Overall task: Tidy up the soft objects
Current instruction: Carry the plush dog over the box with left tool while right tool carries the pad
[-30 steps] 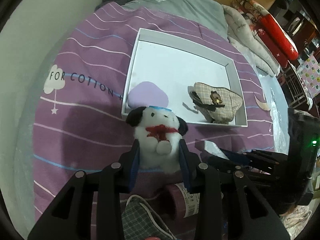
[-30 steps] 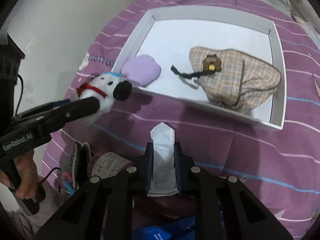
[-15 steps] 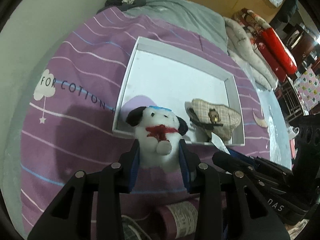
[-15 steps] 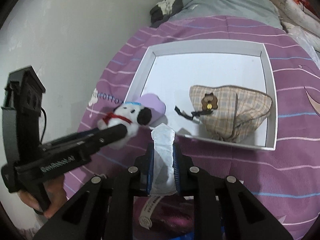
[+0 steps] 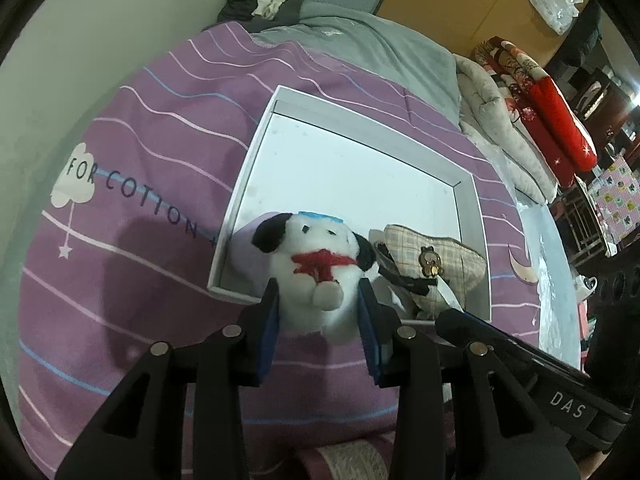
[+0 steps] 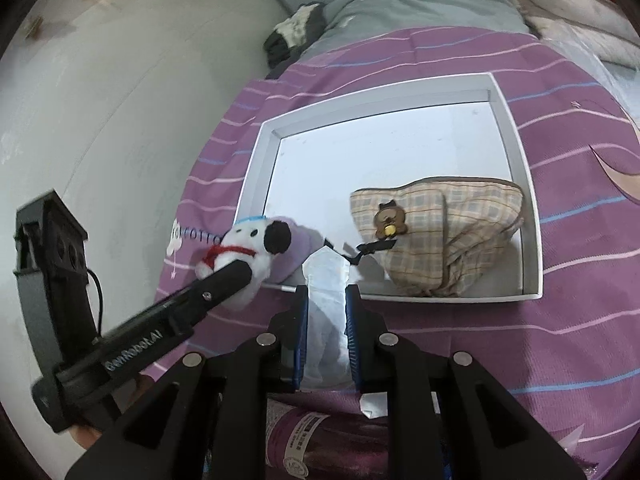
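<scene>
Gripping plush dog (image 5: 320,276) in L gripper (image 5: 320,320).

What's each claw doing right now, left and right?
Left claw: closed on the white plush dog.
Right claw: closed on a white packet.

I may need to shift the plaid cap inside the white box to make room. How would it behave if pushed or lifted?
The plaid cap lies crumpled and folded in the white box, so it would likely sag limp when lifted. Being thin cloth, it is probably light. Pushed, it would more likely bunch up than slide whole, and its dark strap might trail or snag.
</scene>
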`<state>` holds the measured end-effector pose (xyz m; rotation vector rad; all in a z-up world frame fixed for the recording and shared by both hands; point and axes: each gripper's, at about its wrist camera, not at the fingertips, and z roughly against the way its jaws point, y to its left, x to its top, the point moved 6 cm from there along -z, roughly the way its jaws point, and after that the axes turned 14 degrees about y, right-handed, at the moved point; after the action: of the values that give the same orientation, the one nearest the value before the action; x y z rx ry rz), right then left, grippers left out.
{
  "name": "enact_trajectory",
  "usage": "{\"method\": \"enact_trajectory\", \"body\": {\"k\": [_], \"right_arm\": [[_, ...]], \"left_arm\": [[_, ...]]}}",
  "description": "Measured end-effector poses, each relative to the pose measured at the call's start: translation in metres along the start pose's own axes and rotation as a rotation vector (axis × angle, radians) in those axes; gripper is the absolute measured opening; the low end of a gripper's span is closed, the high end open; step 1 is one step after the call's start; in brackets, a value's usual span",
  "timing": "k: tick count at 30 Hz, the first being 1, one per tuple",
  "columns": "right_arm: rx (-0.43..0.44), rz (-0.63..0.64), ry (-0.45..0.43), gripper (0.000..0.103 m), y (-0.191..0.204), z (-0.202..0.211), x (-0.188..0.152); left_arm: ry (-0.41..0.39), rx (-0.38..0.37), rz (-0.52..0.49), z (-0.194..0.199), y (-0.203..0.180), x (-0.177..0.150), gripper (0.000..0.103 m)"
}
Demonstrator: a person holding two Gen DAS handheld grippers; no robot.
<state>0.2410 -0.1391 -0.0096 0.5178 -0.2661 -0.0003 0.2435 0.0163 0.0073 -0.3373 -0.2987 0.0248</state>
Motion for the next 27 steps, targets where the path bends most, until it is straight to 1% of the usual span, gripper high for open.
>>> {"method": "enact_trajectory", "body": {"k": [3, 7, 9, 10, 13, 15, 18, 21, 22, 24, 26, 27], "right_arm": [[0.016, -0.033, 0.01, 0.016, -0.001, -0.005, 0.005], [0.054, -0.025, 0.051, 0.016, 0.007, -0.013, 0.009], [0.076, -0.025, 0.083, 0.016, 0.012, -0.019, 0.01], [0.086, -0.028, 0.096, 0.016, 0.014, -0.022, 0.012], [0.125, -0.067, 0.112, 0.016, 0.015, -0.033, 0.019], [0.184, -0.099, 0.113, 0.016, 0.015, -0.038, 0.025], [0.304, -0.152, 0.123, 0.016, 0.014, -0.046, 0.037], [0.355, -0.208, 0.167, 0.016, 0.008, -0.064, 0.043], [0.349, -0.224, 0.17, 0.016, 0.005, -0.069, 0.044], [0.301, -0.256, 0.163, 0.015, -0.003, -0.077, 0.043], [0.295, -0.244, 0.146, 0.015, -0.003, -0.075, 0.045], [0.257, -0.234, 0.122, 0.015, -0.004, -0.072, 0.046]], "left_arm": [[-0.012, -0.019, 0.003, -0.003, -0.001, 0.002, 0.038], [0.001, -0.044, 0.026, -0.006, 0.004, 0.004, 0.038], [-0.014, -0.022, 0.059, -0.003, 0.011, 0.005, 0.038], [-0.039, -0.001, 0.074, 0.003, 0.016, 0.006, 0.038], [-0.095, 0.019, 0.107, 0.015, 0.025, 0.008, 0.038], [-0.115, 0.008, 0.127, 0.018, 0.03, 0.01, 0.038], [-0.115, -0.014, 0.15, 0.016, 0.035, 0.011, 0.038], [-0.113, -0.006, 0.148, 0.012, 0.034, 0.011, 0.038], [-0.113, -0.008, 0.146, 0.012, 0.034, 0.011, 0.038], [-0.114, -0.022, 0.138, 0.011, 0.031, 0.012, 0.038], [-0.117, -0.037, 0.126, 0.011, 0.028, 0.011, 0.038], [-0.114, -0.048, 0.118, 0.01, 0.026, 0.011, 0.038]]}}
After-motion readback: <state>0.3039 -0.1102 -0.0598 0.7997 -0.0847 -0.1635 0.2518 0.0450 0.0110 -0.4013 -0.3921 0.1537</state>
